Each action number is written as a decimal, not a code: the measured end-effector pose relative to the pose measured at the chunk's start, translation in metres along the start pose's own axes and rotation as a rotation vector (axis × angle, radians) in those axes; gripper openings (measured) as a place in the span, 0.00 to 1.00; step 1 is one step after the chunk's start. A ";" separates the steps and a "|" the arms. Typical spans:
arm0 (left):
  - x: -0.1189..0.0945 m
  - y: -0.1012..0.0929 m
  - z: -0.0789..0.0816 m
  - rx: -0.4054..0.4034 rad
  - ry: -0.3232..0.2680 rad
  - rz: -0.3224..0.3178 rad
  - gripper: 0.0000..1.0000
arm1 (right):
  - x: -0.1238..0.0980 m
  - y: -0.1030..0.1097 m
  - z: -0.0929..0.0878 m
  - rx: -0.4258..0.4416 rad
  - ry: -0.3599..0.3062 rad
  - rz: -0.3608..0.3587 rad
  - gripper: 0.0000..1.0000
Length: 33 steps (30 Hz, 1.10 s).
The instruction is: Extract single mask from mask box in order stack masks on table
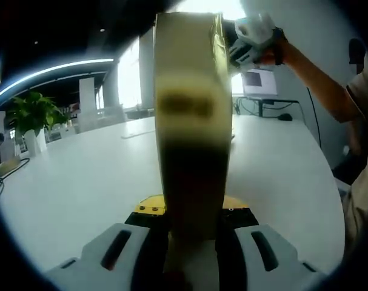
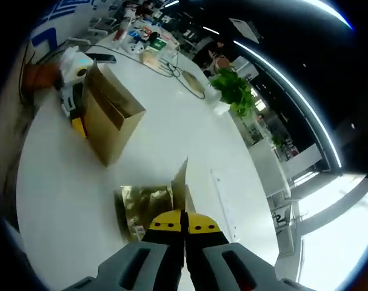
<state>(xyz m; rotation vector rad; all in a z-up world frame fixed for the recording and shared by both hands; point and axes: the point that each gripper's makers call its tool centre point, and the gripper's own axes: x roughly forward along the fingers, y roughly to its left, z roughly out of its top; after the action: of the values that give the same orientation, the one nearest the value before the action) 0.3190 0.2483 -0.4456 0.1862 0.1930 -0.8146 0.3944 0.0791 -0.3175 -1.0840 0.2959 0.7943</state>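
I hold the mask box (image 1: 193, 121) upright in my left claw (image 1: 193, 254), its jaws clamped on the box's lower edge, lifted above the white desk (image 1: 80, 182). My right claw (image 2: 184, 233), jaws pressed together, pinches a thin gold-wrapped mask (image 2: 181, 185) over the gold stack (image 2: 144, 203) already lying on the desk. I judge this the placing step; next I must lower and release squarely onto the stack. A potted plant (image 2: 234, 91) and clutter sit at the far edge, well apart from my path.
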 end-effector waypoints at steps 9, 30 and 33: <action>-0.001 -0.001 0.000 0.006 -0.001 0.001 0.20 | 0.011 0.029 -0.008 -0.060 0.026 0.025 0.00; 0.000 0.002 -0.002 0.003 0.004 0.000 0.20 | 0.051 0.068 -0.036 -0.220 0.090 0.062 0.00; 0.000 0.003 -0.002 0.002 0.004 0.000 0.20 | 0.053 0.075 -0.035 -0.297 0.085 0.077 0.00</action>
<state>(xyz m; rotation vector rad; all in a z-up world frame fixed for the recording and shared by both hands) 0.3210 0.2502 -0.4473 0.1898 0.1962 -0.8147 0.3838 0.0883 -0.4145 -1.3945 0.2984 0.8807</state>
